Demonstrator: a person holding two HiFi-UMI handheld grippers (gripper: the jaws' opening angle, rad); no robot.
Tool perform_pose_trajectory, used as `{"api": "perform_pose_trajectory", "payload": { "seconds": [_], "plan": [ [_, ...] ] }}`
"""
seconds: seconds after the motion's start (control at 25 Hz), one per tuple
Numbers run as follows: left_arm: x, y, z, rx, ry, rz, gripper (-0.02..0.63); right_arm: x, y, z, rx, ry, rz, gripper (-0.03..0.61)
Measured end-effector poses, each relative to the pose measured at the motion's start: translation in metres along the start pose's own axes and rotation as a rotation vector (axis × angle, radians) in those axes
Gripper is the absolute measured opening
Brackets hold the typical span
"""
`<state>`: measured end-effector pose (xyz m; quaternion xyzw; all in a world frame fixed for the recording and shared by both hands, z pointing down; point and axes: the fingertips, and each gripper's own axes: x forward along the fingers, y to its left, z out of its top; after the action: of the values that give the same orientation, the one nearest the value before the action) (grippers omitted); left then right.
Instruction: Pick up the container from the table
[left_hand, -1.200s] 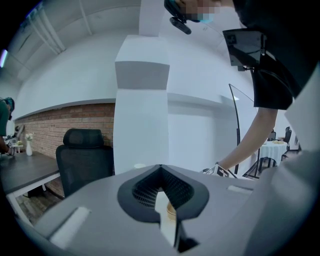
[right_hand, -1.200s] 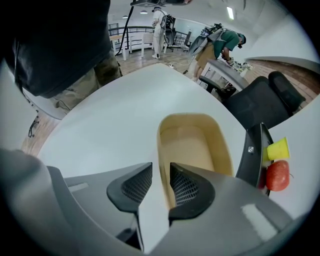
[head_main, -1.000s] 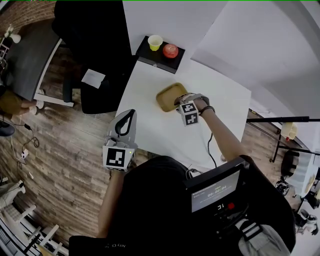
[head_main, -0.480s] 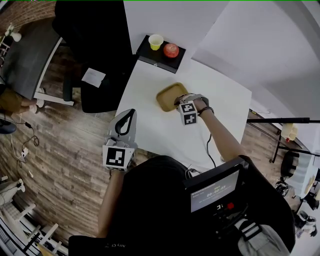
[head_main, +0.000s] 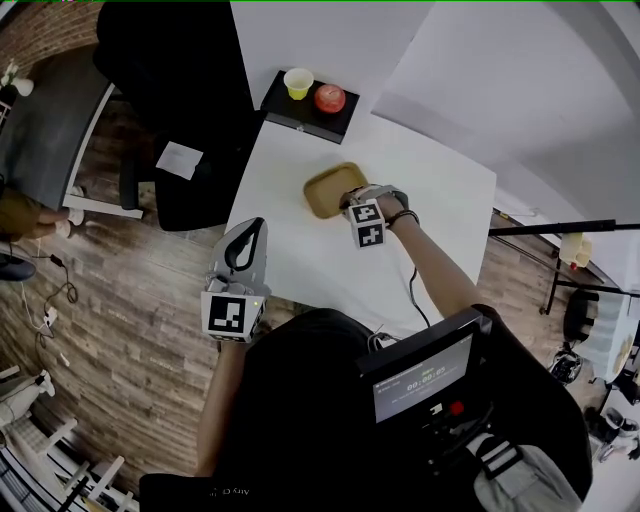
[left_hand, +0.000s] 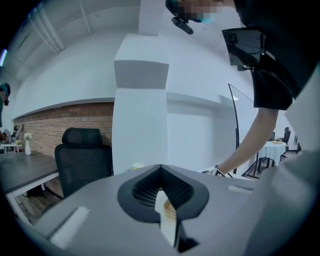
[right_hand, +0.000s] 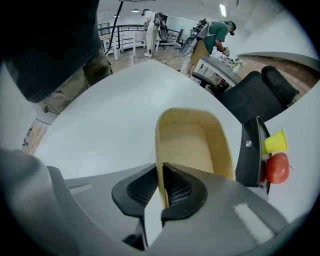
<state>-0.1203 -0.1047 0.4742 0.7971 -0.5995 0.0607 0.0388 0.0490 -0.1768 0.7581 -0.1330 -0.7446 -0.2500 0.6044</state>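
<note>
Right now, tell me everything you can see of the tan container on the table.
The container is a shallow tan tray with rounded corners and a raised rim, matte like moulded fibre, and empty. It appears to rest flat on the white table, beside but apart from the black tray. The right gripper has just been closing its jaws on the near rim wall, which is now pinched between the pads. Nothing else touches it.

Left tool (left_hand: 161, 172) jaws together, empty; black chair (left_hand: 82, 160) beyond
</note>
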Motion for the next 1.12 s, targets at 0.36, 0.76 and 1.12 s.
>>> {"api": "perform_pose_trajectory", "payload": {
  "seconds": [0.36,0.76,1.12],
  "plan": [
    [0.004,0.000,-0.003,-0.008,0.000,-0.013,-0.003,-0.002,-0.008,0.009,0.040,-0.018,-0.015,0.031],
    [0.007,0.000,-0.005,-0.015,-0.007,-0.020,-0.003,-0.006,-0.013,0.008,0.068,-0.020,-0.033,0.029],
    [0.013,0.000,-0.001,-0.016,-0.020,-0.035,-0.003,-0.010,-0.017,0.007,0.086,-0.017,-0.047,0.029]
  ]
}}
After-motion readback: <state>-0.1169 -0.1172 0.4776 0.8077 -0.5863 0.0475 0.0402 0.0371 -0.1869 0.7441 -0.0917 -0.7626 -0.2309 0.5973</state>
